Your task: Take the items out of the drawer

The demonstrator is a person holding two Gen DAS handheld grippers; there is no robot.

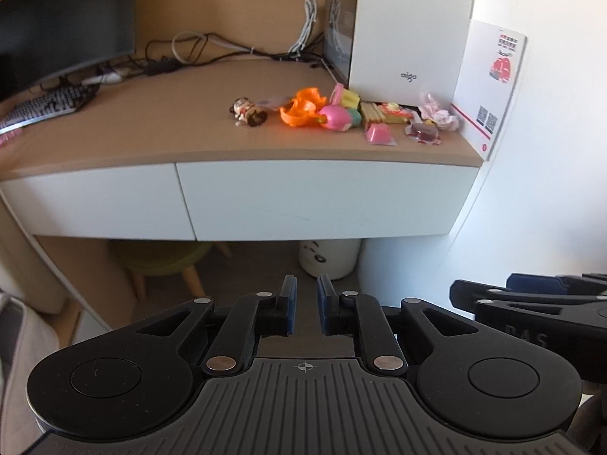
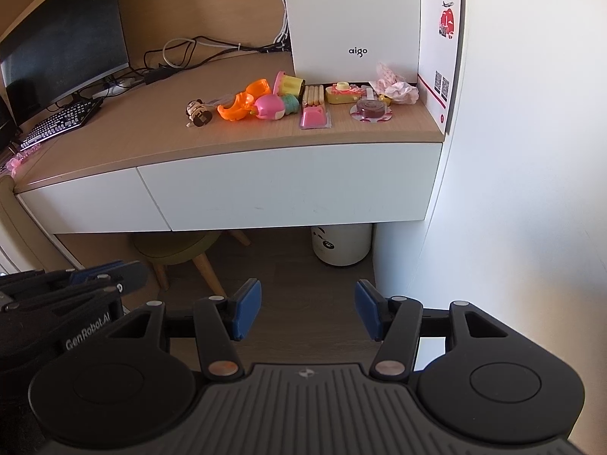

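Observation:
Two white drawer fronts sit closed under the wooden desk top: a wide right one [image 1: 322, 197] [image 2: 288, 189] and a narrower left one [image 1: 95, 201] [image 2: 91, 204]. On the desk above lie small toys: a dark-haired figure [image 1: 248, 112] [image 2: 197, 113], an orange shell [image 1: 299, 108] [image 2: 242, 104], a pink ball [image 1: 335, 117] [image 2: 269, 108], a pink packet [image 1: 379, 133] [image 2: 314, 117] and a round dark cup [image 1: 423, 132] [image 2: 370, 110]. My left gripper [image 1: 306, 292] hangs well short of the drawers, its blue pads a narrow gap apart with nothing between. My right gripper [image 2: 308, 305] is beside it, open wider and empty.
A white box marked aigo [image 2: 353, 15] and a leaning card [image 2: 442, 49] stand at the desk's back right, against the white wall [image 2: 531, 151]. A monitor [image 2: 64, 45], keyboard [image 2: 60, 121] and cables fill the left. Under the desk are a green stool [image 2: 178, 246] and a white bin [image 2: 341, 244].

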